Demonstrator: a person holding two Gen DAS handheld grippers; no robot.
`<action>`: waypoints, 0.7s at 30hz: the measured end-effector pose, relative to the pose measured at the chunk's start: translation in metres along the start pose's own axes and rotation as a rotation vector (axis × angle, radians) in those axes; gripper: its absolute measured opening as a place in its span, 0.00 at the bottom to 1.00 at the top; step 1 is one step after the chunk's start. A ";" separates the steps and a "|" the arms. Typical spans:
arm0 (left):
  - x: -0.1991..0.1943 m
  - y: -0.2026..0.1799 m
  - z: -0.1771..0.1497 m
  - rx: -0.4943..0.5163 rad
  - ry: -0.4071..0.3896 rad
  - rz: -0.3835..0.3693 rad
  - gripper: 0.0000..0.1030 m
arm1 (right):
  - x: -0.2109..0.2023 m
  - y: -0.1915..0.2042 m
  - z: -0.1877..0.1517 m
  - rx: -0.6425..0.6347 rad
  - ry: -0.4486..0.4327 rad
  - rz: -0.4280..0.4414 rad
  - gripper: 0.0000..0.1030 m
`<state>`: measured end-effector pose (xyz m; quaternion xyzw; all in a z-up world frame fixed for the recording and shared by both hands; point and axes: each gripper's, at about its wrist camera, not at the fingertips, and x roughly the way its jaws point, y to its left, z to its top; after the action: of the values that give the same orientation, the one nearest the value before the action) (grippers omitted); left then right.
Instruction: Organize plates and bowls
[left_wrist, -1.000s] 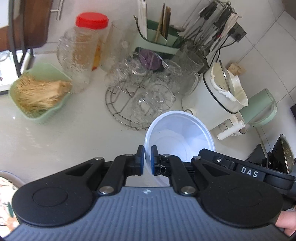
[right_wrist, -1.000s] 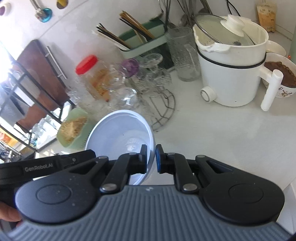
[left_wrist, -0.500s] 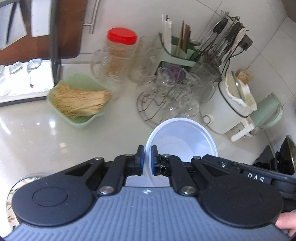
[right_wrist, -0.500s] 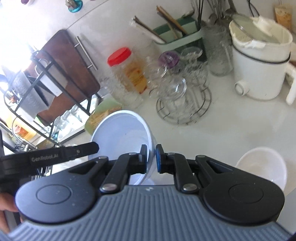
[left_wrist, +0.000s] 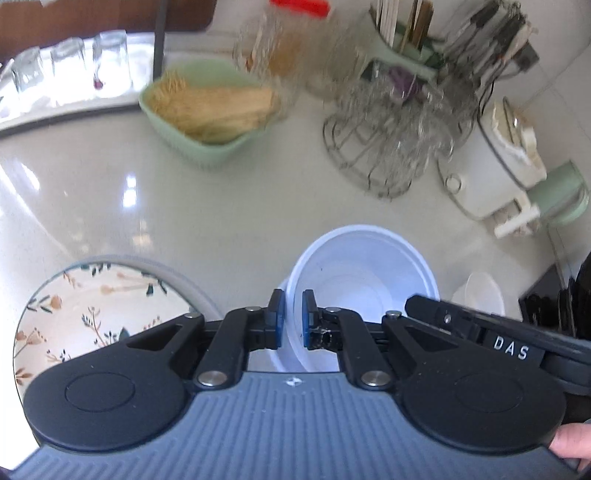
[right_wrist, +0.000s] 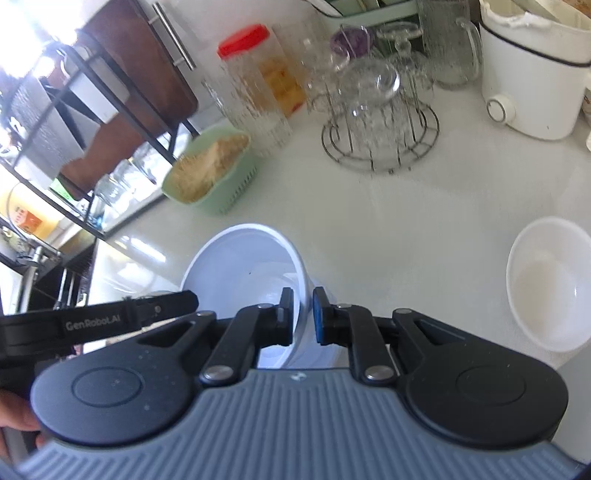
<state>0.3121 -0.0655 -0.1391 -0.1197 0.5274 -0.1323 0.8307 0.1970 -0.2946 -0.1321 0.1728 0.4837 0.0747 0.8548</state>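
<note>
White bowl (left_wrist: 364, 280): we hold it over the countertop (left_wrist: 184, 221), left gripper (left_wrist: 290, 314) and right gripper (right_wrist: 303, 312) each pinching opposite rim walls. Floral plate (left_wrist: 92, 295): left view only (lower left). Second white bowl (right_wrist: 550, 284): whole only in our right view.

Our left gripper (left_wrist: 290, 308): angled steeply downward, jaws pinched together on a thin white rim. Our right gripper (right_wrist: 303, 308): likewise angled down, jaws pinched on the opposite rim, a fingertip (right_wrist: 14, 417) showing behind its body.
</note>
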 end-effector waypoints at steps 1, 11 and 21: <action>0.002 0.003 -0.002 0.006 0.009 -0.001 0.09 | 0.001 0.001 -0.002 0.003 0.002 -0.009 0.15; 0.016 0.007 -0.006 0.007 0.057 -0.021 0.10 | 0.013 -0.006 -0.020 0.068 0.042 -0.049 0.15; 0.008 0.002 -0.008 0.026 0.044 -0.023 0.32 | -0.006 -0.008 -0.026 0.050 -0.040 -0.083 0.55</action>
<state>0.3081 -0.0669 -0.1499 -0.1119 0.5423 -0.1513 0.8188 0.1717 -0.2978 -0.1425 0.1754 0.4750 0.0234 0.8620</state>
